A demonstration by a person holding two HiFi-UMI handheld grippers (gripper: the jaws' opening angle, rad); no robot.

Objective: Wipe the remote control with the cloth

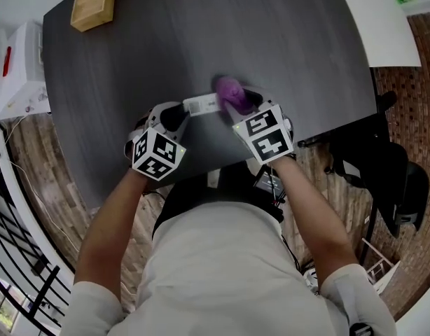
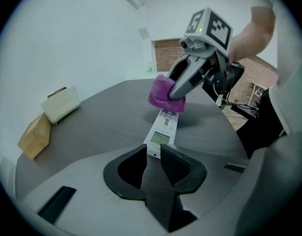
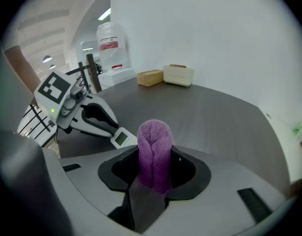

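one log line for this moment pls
left tool shut on remote control | right tool shut on cloth | cloth on remote's far end

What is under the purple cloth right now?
The far end of the remote control, whose near end the left gripper holds. The cloth, clamped in the right gripper, hides whatever is on that end; the screen nearer the left gripper shows.

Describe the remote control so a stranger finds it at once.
Two grippers meet over the dark table, by its near edge. The remote control is the slim white bar with a screen, one end in the left gripper; the cloth at its other end is purple and bunched.
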